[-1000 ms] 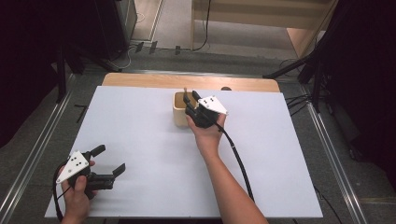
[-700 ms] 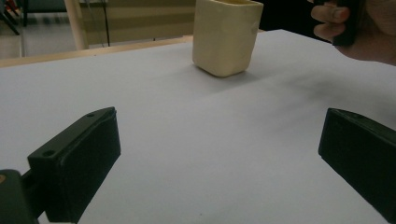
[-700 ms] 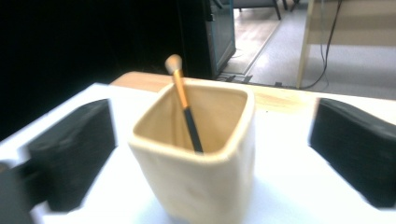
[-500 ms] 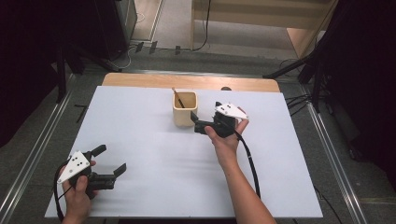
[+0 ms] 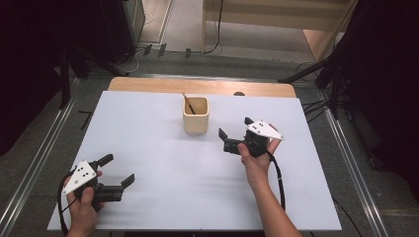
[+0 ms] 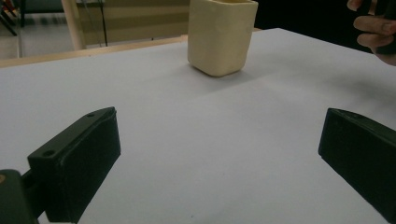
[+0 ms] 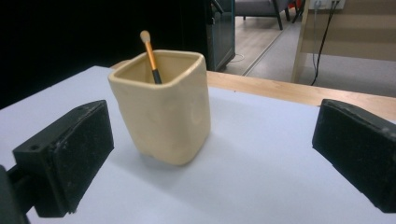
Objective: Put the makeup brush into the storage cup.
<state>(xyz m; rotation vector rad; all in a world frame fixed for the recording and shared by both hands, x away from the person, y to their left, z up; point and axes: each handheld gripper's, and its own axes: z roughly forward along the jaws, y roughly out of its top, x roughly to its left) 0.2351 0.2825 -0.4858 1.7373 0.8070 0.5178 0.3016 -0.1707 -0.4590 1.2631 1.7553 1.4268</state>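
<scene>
Brush (image 5: 188, 102) now stands in the cream cup (image 5: 196, 117) mid-worktop (image 5: 148, 148), released as the right gripper (image 5: 234, 133) has drawn back beside it, fingers just spread and empty, so placing looks done; left gripper (image 5: 117, 170) waits, fingers apart.

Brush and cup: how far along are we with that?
Done, by the look of it: the brush stands inside the cream cup, tip up. In hand: nothing; the right gripper, jaws wide, sits beside the cup, apart from it. The left gripper rests open near the table edge. Nothing visibly left to place.
</scene>
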